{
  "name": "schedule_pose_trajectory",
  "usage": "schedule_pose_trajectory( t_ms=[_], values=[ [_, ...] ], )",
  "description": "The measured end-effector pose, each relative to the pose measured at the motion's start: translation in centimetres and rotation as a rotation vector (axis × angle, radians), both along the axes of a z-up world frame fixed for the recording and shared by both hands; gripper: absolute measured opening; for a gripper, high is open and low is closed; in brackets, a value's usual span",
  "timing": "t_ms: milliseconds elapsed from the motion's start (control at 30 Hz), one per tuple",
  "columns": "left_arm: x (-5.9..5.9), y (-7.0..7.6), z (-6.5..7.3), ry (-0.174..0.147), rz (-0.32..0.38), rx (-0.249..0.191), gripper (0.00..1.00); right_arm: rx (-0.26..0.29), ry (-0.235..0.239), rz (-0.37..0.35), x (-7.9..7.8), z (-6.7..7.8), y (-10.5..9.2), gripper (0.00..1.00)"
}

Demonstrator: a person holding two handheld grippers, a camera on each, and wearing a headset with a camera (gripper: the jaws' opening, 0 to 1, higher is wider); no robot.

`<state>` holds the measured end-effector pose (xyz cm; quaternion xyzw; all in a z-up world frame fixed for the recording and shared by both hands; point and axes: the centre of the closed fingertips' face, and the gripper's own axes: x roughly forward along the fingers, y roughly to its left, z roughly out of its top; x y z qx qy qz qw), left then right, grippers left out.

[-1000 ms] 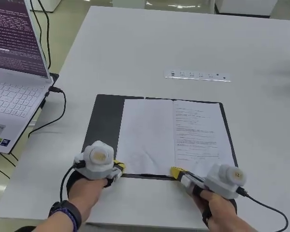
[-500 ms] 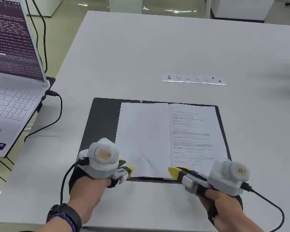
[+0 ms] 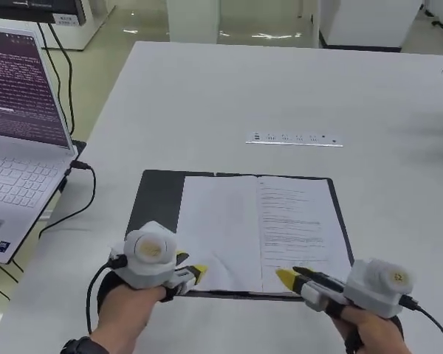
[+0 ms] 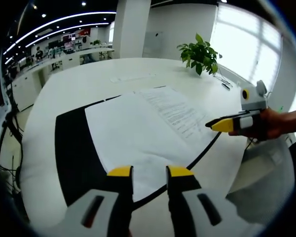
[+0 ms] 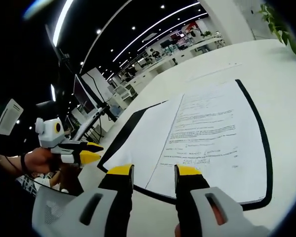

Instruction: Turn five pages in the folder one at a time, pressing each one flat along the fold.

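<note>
An open black folder [image 3: 155, 198] lies on the white table, a blank white page [image 3: 218, 228] on its left side and a printed page [image 3: 299, 221] on its right. My left gripper [image 3: 192, 274] hovers at the folder's near edge by the blank page's corner, jaws slightly apart and empty. My right gripper [image 3: 289, 278] sits at the near edge below the printed page, jaws parted with nothing between them. In the left gripper view the folder [image 4: 74, 148] spreads ahead of the left gripper [image 4: 150, 171]. The right gripper view shows the printed page [image 5: 212, 133] beyond the right gripper [image 5: 153, 170].
An open laptop [image 3: 18, 155] stands at the left with a black cable [image 3: 85, 192] running along the table toward the folder. A power strip [image 3: 294, 139] lies flush in the table beyond the folder. A potted plant [image 4: 201, 54] stands at the table's far end.
The right gripper has drawn back toward me and to the right along the folder's near edge. The left gripper has stayed near the blank page's corner. The head camera tilted up.
</note>
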<state>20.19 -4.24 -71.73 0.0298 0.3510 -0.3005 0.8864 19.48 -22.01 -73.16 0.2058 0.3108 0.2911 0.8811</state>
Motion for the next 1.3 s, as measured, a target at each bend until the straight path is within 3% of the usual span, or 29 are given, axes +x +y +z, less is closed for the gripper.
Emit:
schedule_pose_trajectory(
  t_ms=[367, 700, 867, 1067, 1133, 1300],
  values=[
    [0.4, 1.6, 3.0, -0.072, -0.027, 0.014, 0.31, -0.074, -0.079, -0.007, 0.4, 2.3, -4.5, 0.41],
    [-1.2, 3.0, 4.6, -0.099, -0.059, 0.011, 0.46, -0.096, -0.144, -0.007, -0.9, 4.6, -6.4, 0.5],
    [-2.2, 4.1, 4.8, -0.094, 0.005, -0.035, 0.52, -0.132, -0.146, -0.002, -1.9, 4.7, -6.8, 0.53],
    [-3.5, 4.2, 5.6, -0.107, 0.028, -0.069, 0.62, -0.169, -0.128, -0.003, -3.2, 4.2, -7.3, 0.57],
    [-3.7, 4.2, 6.0, -0.117, 0.041, -0.09, 0.65, -0.169, -0.124, 0.001, -3.5, 4.1, -7.4, 0.59],
    [-3.7, 4.5, 5.8, -0.118, 0.07, -0.08, 0.67, -0.143, -0.113, 0.025, -4.3, 4.1, -7.0, 0.62]
  ],
)
